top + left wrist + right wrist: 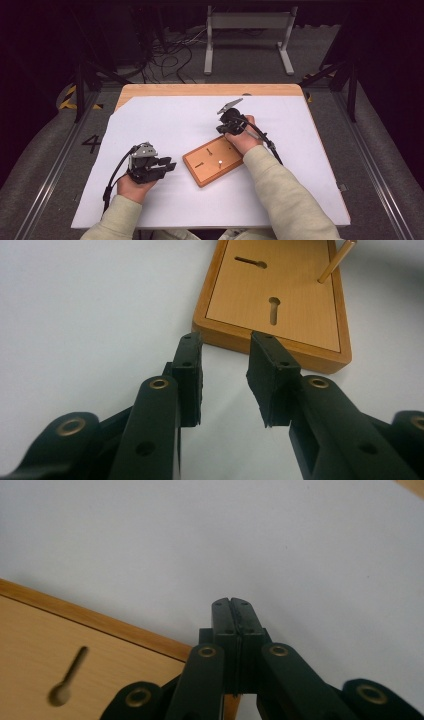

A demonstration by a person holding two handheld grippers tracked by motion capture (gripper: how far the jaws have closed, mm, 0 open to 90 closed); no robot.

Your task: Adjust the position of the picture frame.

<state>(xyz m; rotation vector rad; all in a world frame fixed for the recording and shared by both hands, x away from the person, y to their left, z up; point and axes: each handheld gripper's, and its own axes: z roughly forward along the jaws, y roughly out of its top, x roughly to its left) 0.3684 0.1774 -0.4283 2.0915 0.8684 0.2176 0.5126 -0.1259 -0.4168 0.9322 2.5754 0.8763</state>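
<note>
Over toward the left edge of the tabletop (165, 120), the left gripper (167, 164) is resting low on the white sheet with its jaws partly spread and nothing between them; in the left gripper view its black pads (190, 365) are pointing straight at the near corner of the wooden board (280, 300), just short of touching it. Near the middle of the tabletop, the wooden board (213, 161) is lying flat, turned at an angle to the tabletop's edges: its long axis is running from the lower left up to the upper right in the high view, toward the far right corner. It looks stiff and solid, with a raised rim around a paler panel, two keyhole slots (274, 310) cut into it, and one thin peg (219, 162) standing upright (the peg looks slender enough to bend or snap if knocked). Judging by its build, the board should be light for its size and not slippery; the rim along a long side seems the safest place to pinch, clear of the peg. Further right, beyond the board's far end, the right gripper (223, 111) is hanging over the bare sheet with its jaws pressed together, empty.
</note>
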